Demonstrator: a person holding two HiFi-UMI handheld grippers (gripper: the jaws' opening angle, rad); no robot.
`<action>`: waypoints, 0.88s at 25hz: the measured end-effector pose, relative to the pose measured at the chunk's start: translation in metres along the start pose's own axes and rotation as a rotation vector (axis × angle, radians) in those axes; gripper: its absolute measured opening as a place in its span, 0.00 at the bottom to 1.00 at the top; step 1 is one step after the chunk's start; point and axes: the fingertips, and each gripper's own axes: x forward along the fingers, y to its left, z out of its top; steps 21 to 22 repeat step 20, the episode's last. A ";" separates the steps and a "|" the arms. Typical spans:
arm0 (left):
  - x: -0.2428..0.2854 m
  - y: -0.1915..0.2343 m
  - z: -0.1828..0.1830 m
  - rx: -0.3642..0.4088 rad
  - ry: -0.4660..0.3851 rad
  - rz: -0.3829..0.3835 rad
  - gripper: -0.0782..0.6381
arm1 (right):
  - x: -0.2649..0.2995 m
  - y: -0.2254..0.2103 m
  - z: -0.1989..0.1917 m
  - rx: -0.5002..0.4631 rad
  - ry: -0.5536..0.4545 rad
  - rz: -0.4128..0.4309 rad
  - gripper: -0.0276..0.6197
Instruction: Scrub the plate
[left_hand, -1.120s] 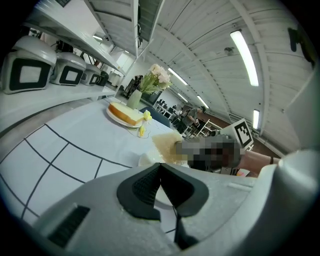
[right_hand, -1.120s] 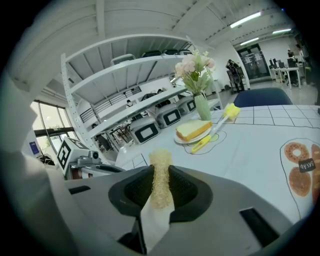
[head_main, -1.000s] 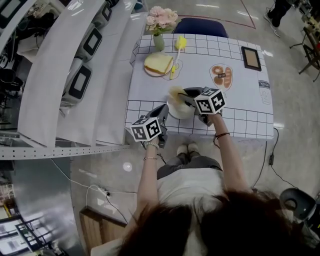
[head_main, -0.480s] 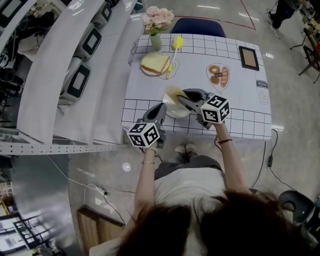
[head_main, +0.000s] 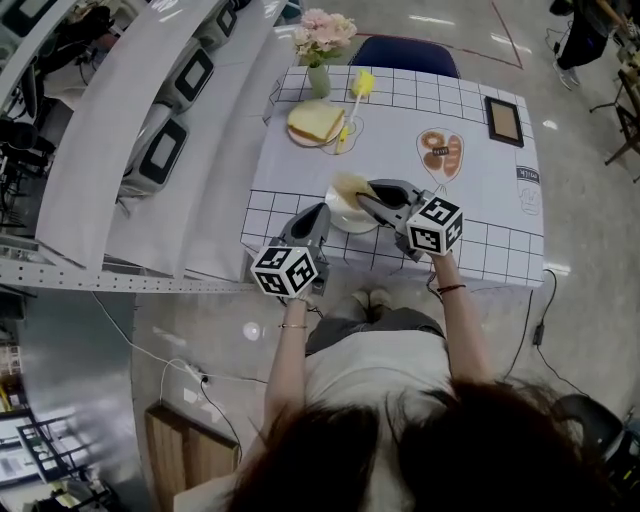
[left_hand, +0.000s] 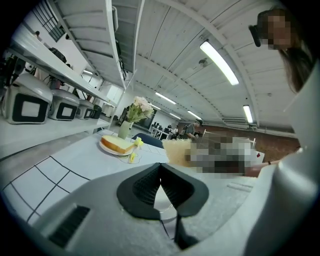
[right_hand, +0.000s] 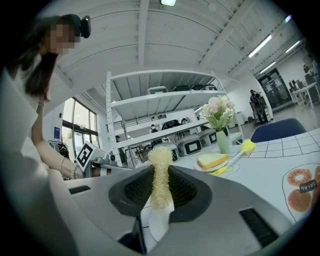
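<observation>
Just inside the near edge of the table (head_main: 392, 140), the plate (head_main: 356, 221) lies flat. The left gripper (head_main: 322, 213) is clamped on its left rim. The right gripper (head_main: 368, 196) is closed on a yellow scrubber (head_main: 350, 186), held at the plate's far rim. Beyond them the cloth is bare as far as the bread (head_main: 316, 124), the yellow brush (head_main: 353, 98) and the flower vase (head_main: 321, 52) at the far edge.

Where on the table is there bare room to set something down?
Bare cloth: between the bread plate and the white plate, and right, nearer than the frame. Crowded: vase and yellow brush by the bread plate; left gripper and right gripper at the white plate.
</observation>
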 end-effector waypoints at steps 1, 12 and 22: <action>0.000 -0.001 0.002 0.000 -0.006 0.002 0.12 | 0.000 0.002 0.000 -0.005 0.002 0.006 0.16; -0.007 -0.008 0.003 0.034 -0.020 0.012 0.12 | -0.004 0.010 -0.003 -0.025 0.014 0.026 0.16; -0.011 -0.013 0.006 0.062 -0.039 0.030 0.12 | -0.008 0.016 -0.003 -0.036 0.012 0.042 0.16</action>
